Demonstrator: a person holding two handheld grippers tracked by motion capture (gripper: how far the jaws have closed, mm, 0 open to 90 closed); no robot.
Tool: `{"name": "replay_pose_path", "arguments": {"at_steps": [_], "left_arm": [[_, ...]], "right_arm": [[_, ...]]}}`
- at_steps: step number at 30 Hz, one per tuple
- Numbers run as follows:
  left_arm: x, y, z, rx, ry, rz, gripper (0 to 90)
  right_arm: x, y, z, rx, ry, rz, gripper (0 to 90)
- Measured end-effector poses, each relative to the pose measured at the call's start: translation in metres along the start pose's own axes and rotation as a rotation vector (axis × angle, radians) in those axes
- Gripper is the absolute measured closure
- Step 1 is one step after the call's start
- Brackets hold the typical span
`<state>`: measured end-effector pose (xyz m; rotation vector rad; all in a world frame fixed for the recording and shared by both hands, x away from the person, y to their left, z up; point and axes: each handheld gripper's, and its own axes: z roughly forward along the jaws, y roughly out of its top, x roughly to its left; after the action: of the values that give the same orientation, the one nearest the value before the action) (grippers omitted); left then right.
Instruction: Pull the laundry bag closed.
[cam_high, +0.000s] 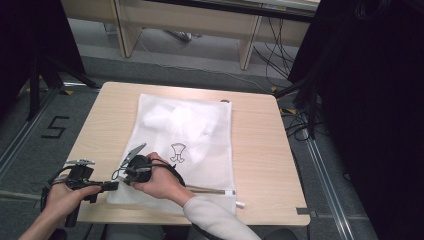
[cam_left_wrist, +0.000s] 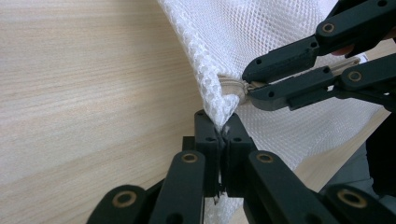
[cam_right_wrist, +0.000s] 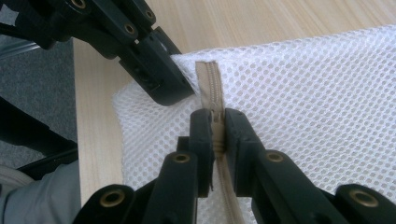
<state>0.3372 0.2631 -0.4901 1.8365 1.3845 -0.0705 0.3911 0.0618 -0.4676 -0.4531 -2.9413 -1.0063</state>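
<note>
A white mesh bag (cam_high: 200, 150) with something white inside and a small black logo lies flat on the wooden table (cam_high: 260, 140). My left gripper (cam_high: 113, 186) is at the bag's near left corner, and its jaws are shut on that mesh corner (cam_left_wrist: 223, 133). My right gripper (cam_high: 125, 176) lies just right of it, jaws shut on the beige zipper (cam_right_wrist: 210, 79) at its end near the corner. In the left gripper view the right gripper (cam_left_wrist: 247, 87) pinches the zipper end just above my own jaws. In the right gripper view the left gripper (cam_right_wrist: 173, 88) holds the mesh (cam_right_wrist: 317, 93) beside the zipper.
The zipper runs along the bag's near edge (cam_high: 210, 190) to a white tab (cam_high: 240, 204) by the table's front edge. Black curtains (cam_high: 370, 100) stand on the right, a dark stand (cam_high: 35, 85) on the left, and wooden desks (cam_high: 200, 25) behind.
</note>
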Motion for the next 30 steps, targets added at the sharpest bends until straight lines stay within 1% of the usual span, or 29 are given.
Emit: {"name": "replay_pose_path", "arguments": {"at_steps": [1,2,3,4,6,7,8,10,13,14,16,17,18,19,20,22,24,26,28,29,30], "left_arm": [[0.0,0.0,0.001,-0.015,0.002,-0.003,86.9],[0.0,0.0,0.001,-0.01,0.001,-0.003,86.9],[0.0,0.0,0.0,-0.008,0.001,-0.002,86.9],[0.001,0.0,-0.001,0.004,-0.01,-0.001,86.9],[0.001,0.0,-0.001,0.003,-0.014,-0.003,86.9],[0.001,0.0,-0.001,0.003,-0.015,-0.004,86.9],[0.0,0.001,-0.001,-0.001,-0.018,-0.01,86.9],[0.0,0.001,-0.001,-0.002,-0.02,-0.012,86.9],[0.0,0.001,-0.001,0.0,-0.019,-0.009,86.9],[0.0,0.001,-0.001,-0.001,-0.018,-0.009,86.9],[-0.001,0.0,-0.002,-0.022,-0.012,-0.012,86.9],[0.0,0.001,-0.003,-0.006,-0.021,-0.01,86.8],[0.0,0.001,-0.002,-0.004,-0.018,-0.01,86.9],[-0.001,0.001,-0.002,-0.009,-0.01,-0.01,86.8],[-0.001,0.001,-0.002,-0.001,-0.012,-0.004,86.9],[-0.001,0.001,-0.003,-0.006,-0.011,0.0,86.8],[-0.001,0.001,-0.003,-0.007,-0.011,-0.001,86.9],[0.0,0.001,-0.003,-0.005,-0.011,-0.001,86.9],[-0.001,0.001,-0.003,-0.022,0.005,-0.002,86.9],[-0.001,0.001,-0.003,-0.017,0.008,0.0,86.9],[0.0,0.001,-0.004,-0.006,0.004,0.006,86.9]], "right_arm": [[0.0,-0.001,0.0,-0.001,0.0,0.001,82.8],[0.0,-0.001,0.0,-0.001,-0.002,-0.003,82.8],[0.001,-0.001,0.0,-0.001,-0.002,0.005,82.8],[0.001,-0.001,-0.001,0.003,-0.004,-0.005,82.8],[0.0,-0.001,-0.001,0.002,0.0,-0.008,82.8],[0.0,-0.001,0.0,0.0,0.002,-0.019,82.8],[0.0,-0.001,0.0,0.001,0.003,-0.019,82.8],[0.001,-0.003,0.0,0.005,0.002,0.002,82.8],[0.0,-0.004,0.0,0.01,0.003,0.001,82.8],[0.0,-0.004,0.001,0.007,0.006,-0.009,82.8],[0.0,-0.006,0.001,0.015,0.002,-0.002,82.8],[-0.001,-0.007,0.002,0.012,0.004,-0.005,82.8],[-0.002,-0.008,0.001,0.022,0.002,0.0,82.8],[-0.002,-0.009,0.002,0.018,0.007,0.001,82.8],[-0.002,-0.01,0.001,0.022,0.005,0.004,82.8],[-0.002,-0.011,0.001,0.027,0.009,0.009,82.9],[-0.003,-0.012,0.002,0.023,0.009,-0.002,82.8],[-0.003,-0.013,0.0,0.039,0.004,0.006,82.9],[-0.004,-0.014,0.0,0.044,0.001,0.003,82.9],[-0.004,-0.015,0.0,0.049,0.001,0.012,82.8],[-0.004,-0.016,0.0,0.05,-0.002,0.007,82.9]]}}
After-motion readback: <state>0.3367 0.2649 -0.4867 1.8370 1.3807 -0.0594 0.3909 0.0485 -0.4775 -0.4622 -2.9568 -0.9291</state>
